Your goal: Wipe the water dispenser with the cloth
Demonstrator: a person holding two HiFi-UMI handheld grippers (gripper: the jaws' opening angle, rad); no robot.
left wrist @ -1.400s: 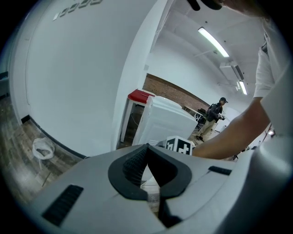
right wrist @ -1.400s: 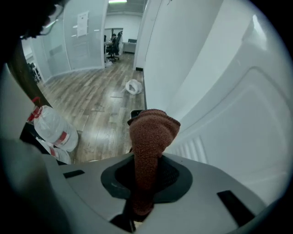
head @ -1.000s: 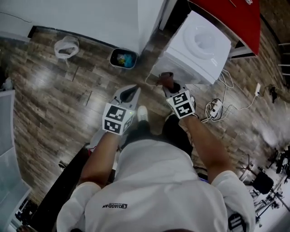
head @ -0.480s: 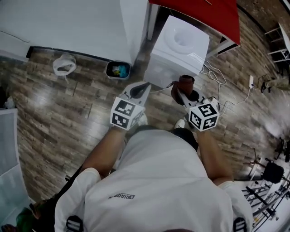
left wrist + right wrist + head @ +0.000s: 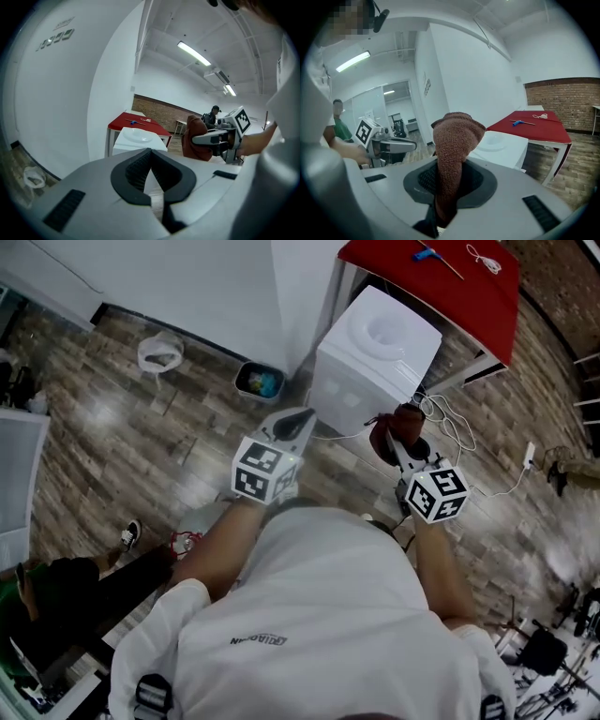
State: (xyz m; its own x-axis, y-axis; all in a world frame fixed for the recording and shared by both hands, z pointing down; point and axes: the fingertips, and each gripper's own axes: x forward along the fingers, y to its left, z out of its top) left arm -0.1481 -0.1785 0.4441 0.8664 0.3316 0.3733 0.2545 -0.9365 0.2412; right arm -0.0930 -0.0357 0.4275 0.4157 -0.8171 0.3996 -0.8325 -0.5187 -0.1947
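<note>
Shows the right gripper carried, over the last second, from the left front of the water dispenser to just beside its right front corner, with the head camera swung so that more of the red table comes into frame. Keeps the brown cloth clamped between its jaws, a folded hump standing up past the tips. Leaves the left gripper near the dispenser's left front corner, jaws pressed together on nothing. Suggests the approach is nearly done and wiping not yet begun: no view confirms cloth against casing. Calls next, probably, for a short reach forward onto the top or front panel. Note the dispenser standing on the wood-plank floor, no bottle fitted, its white top smooth and glossy around a round recess, likely quick to wipe on the flats and slower in the recess. Note behind it the red table bearing a small blue tool and a pale cord; to its left a white wall and a small bin; farther left a white bag; to its right loose cables, worth keeping clear of. Adds, at lower left, another person's leg and shoe, absent from the earlier frames.
</note>
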